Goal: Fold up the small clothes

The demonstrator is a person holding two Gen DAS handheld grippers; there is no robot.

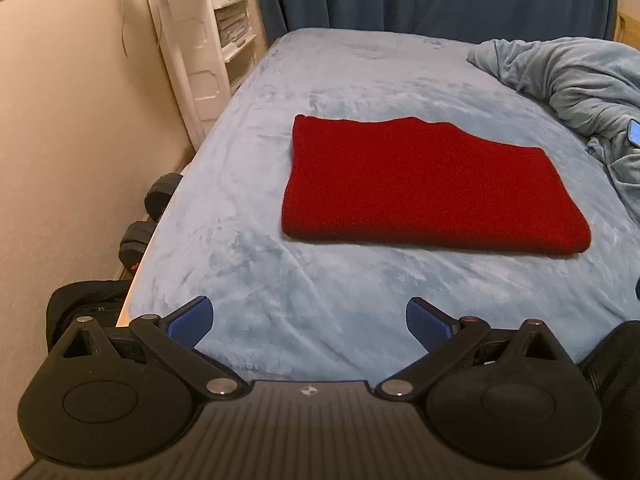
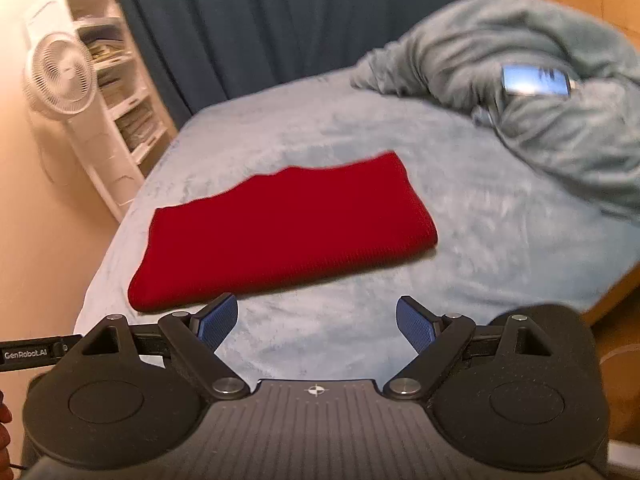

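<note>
We are holding both tools over the near edge of the bed (image 1: 248, 168), and each is standing with its blue pads spread wide apart, gripping nothing: the left tool (image 1: 310, 322) and the right tool (image 2: 317, 322) alike. The red garment (image 1: 424, 184) is lying flat on the blue bedcover, well apart from both, at about 1 o'clock from the left tool and 11 o'clock from the right; it is already looking folded into a neat rectangle, with a rounded fold along its near side. If another fold is wanted, we are judging that we should be approaching low, pinching all layers together at the two near corners, and carrying them over evenly. The knit looks thick, so shallow pinches may be slipping. A crumpled duvet (image 2: 552, 92) with a phone (image 2: 536, 80) on it is lying at 2 o'clock.
</note>
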